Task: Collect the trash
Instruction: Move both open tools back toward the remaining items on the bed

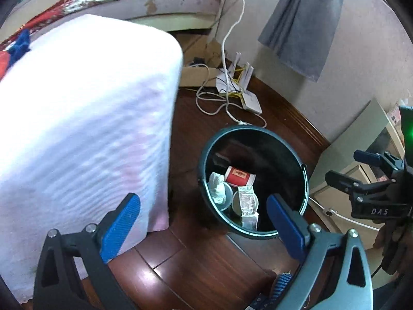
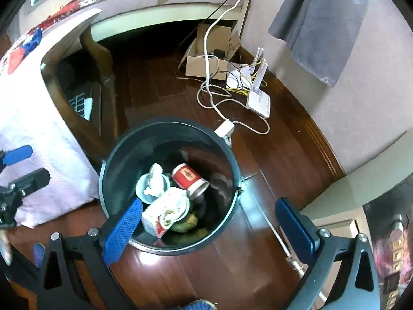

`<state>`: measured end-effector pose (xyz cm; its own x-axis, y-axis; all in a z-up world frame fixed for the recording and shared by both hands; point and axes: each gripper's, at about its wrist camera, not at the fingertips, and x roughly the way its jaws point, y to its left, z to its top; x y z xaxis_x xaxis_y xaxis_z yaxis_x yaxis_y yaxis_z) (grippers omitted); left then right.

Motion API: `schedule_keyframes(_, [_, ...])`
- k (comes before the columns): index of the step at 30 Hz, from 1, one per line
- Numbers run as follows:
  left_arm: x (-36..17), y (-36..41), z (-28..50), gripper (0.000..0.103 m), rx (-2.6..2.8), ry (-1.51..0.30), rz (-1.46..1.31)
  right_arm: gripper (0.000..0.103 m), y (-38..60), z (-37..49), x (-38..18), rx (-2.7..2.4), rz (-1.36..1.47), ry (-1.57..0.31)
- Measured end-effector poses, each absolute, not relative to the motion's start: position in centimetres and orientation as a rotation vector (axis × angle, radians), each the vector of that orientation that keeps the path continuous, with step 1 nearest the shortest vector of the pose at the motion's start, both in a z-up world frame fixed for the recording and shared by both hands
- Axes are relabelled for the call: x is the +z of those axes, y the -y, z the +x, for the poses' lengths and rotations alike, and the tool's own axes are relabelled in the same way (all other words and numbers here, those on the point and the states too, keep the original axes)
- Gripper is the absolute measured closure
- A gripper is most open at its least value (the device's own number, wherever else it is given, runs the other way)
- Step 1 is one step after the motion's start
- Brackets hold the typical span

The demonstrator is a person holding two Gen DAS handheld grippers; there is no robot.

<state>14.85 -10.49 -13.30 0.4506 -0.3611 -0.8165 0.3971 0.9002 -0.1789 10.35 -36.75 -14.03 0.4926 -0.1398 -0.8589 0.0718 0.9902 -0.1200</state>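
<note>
Both grippers, left [image 1: 204, 222] and right [image 2: 209, 219], held wide open, empty, above bin [image 2: 108, 180]. Risk: rim clipped, bin tipped, carton [image 2: 165, 214] spilled.

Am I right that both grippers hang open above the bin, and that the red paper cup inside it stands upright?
Not quite: the red paper cup lies on its side in the bin, as the right wrist view shows. Both the left gripper and right gripper do hang open above it.

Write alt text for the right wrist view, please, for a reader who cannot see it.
A dark round trash bin on a wooden floor holds a red paper cup, a crushed carton and crumpled tissue. The open, empty right tongs hang above it. White cables and a router lie behind.
</note>
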Motion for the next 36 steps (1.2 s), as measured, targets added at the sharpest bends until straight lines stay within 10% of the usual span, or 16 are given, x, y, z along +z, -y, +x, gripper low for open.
schedule_keyframes(36, [-5.1, -12.5, 11.4, 0.003, -0.067, -0.792, -0.127, 0.000, 13.8, 12.5, -4.8, 0.222, -0.050, -0.831])
